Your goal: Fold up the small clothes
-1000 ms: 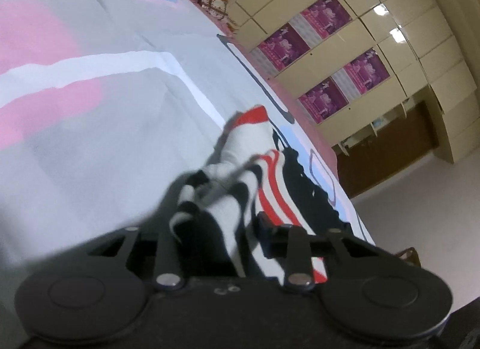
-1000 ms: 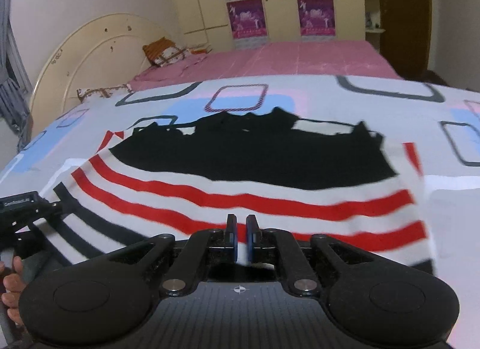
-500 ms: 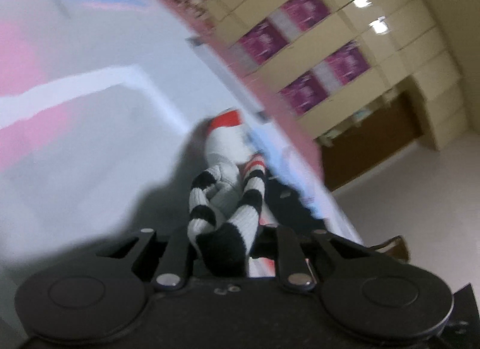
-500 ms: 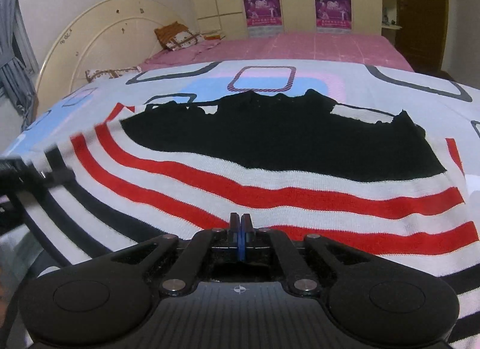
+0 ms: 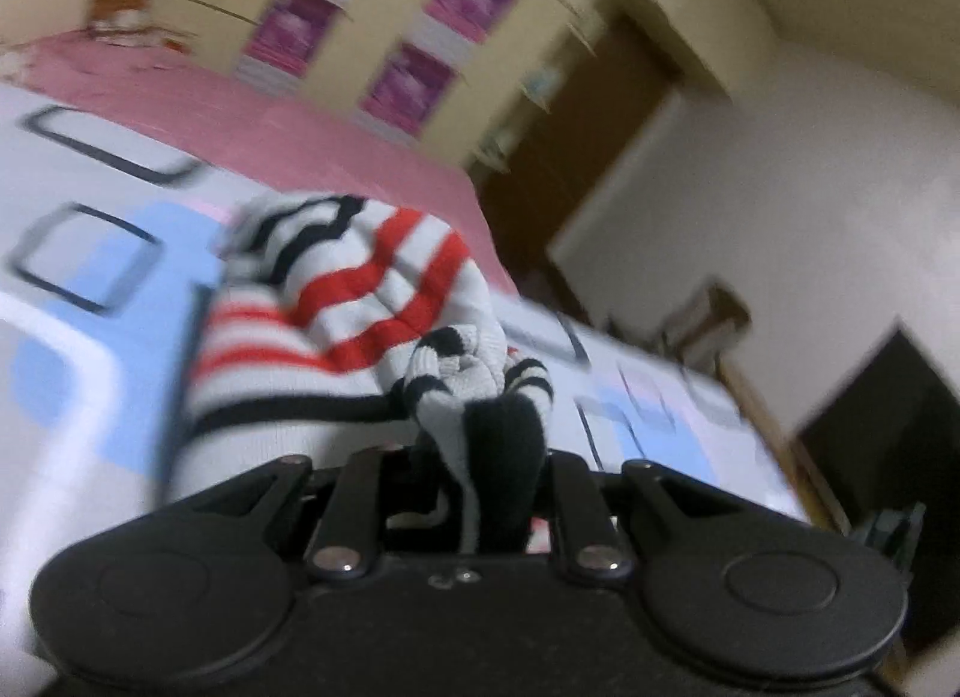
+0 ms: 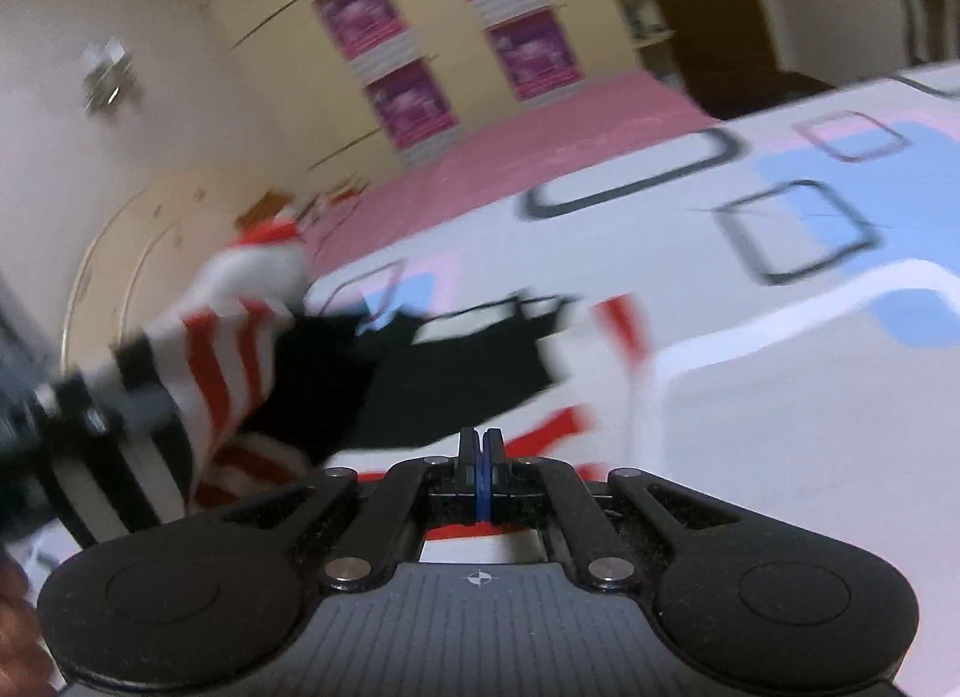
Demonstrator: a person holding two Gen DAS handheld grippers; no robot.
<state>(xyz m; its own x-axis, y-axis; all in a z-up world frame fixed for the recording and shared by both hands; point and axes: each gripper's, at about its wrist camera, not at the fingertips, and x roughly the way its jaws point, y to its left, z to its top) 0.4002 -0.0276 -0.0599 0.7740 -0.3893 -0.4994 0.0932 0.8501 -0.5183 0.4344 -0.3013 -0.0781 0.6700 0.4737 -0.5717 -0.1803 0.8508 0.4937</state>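
A small knit sweater (image 5: pixel 372 301), white with red and black stripes and a black upper part (image 6: pixel 444 373), is lifted off the patterned bed sheet (image 5: pixel 72 373). My left gripper (image 5: pixel 480 457) is shut on a bunched black-and-white edge of it; the fabric hides the fingertips. My right gripper (image 6: pixel 479 451) is shut, with the hem's red and white stripes just past and under its closed tips; the pinch itself is hard to see. The left gripper (image 6: pixel 54 415) shows blurred at the far left of the right wrist view, holding the raised end of the sweater.
The sheet (image 6: pixel 780 397) has blue, pink and black square outlines. A pink bedspread (image 6: pixel 540 157) lies beyond it, then a cream wardrobe with purple posters (image 6: pixel 414 97), a curved headboard (image 6: pixel 150 229) and a dark wooden door (image 5: pixel 576 145). Both views are motion-blurred.
Both grippers have swung and tilted. The left gripper has lifted its end of the sweater up and over, so the flat-spread sweater is now bunched and partly raised off the sheet.
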